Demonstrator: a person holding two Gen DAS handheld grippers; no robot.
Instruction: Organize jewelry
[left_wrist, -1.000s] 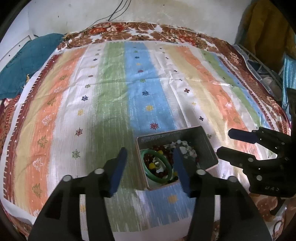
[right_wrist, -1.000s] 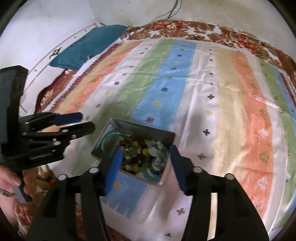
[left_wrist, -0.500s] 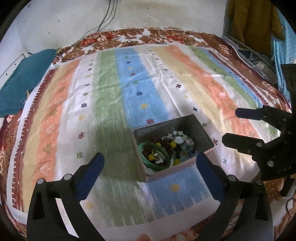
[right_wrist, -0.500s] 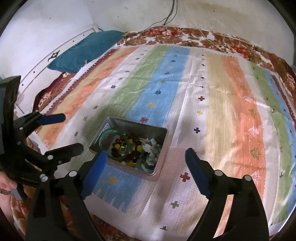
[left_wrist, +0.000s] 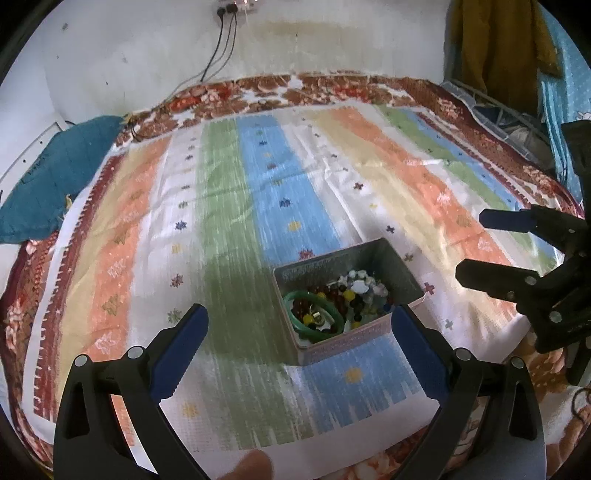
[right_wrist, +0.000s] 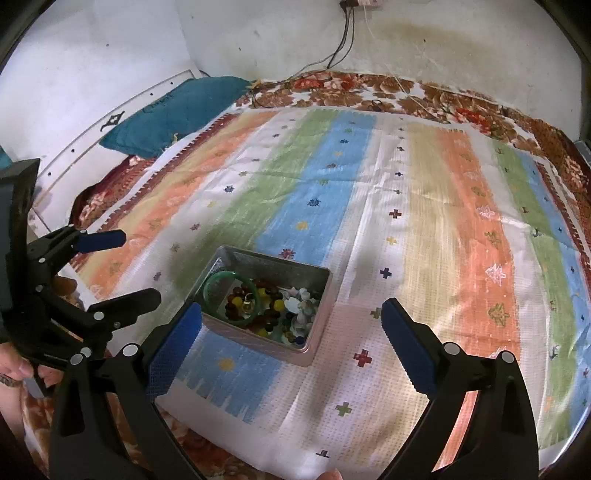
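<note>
Between my two claws, at 12 o'clock from each and close ahead, sits the metal tin (left_wrist: 400, 264) on the striped cloth (left_wrist: 229, 206). My left claw (left_wrist: 299, 328) stands wide, holding nothing; its right finger pad (left_wrist: 415, 345) lies just beside the tin's near right corner, while the left pad is well off at 10 o'clock. My right claw (right_wrist: 291, 332) is likewise wide and empty; its left pad (right_wrist: 177, 343) sits just beside the tin's near left corner.

Inside the tin, nearest me, lies the green bangle (left_wrist: 297, 295), flat, ringing a few loose beads (right_wrist: 275, 304). Farther in, toward 1 o'clock in the left view, is a heap of pale pieces (left_wrist: 360, 282); what they are cannot be told.

Controlling relation: the tin's long axis runs from 8 to 2 o'clock in the left view and from 10 to 4 o'clock in the right. I judge the bangle nearer the left claw. Jewelry lies mixed in one compartment; the cloth beyond, out to the teal cushion (right_wrist: 177, 114) at 11 o'clock, carries no jewelry that I can see. Whether this is a sorted or unsorted state, the views do not settle.
</note>
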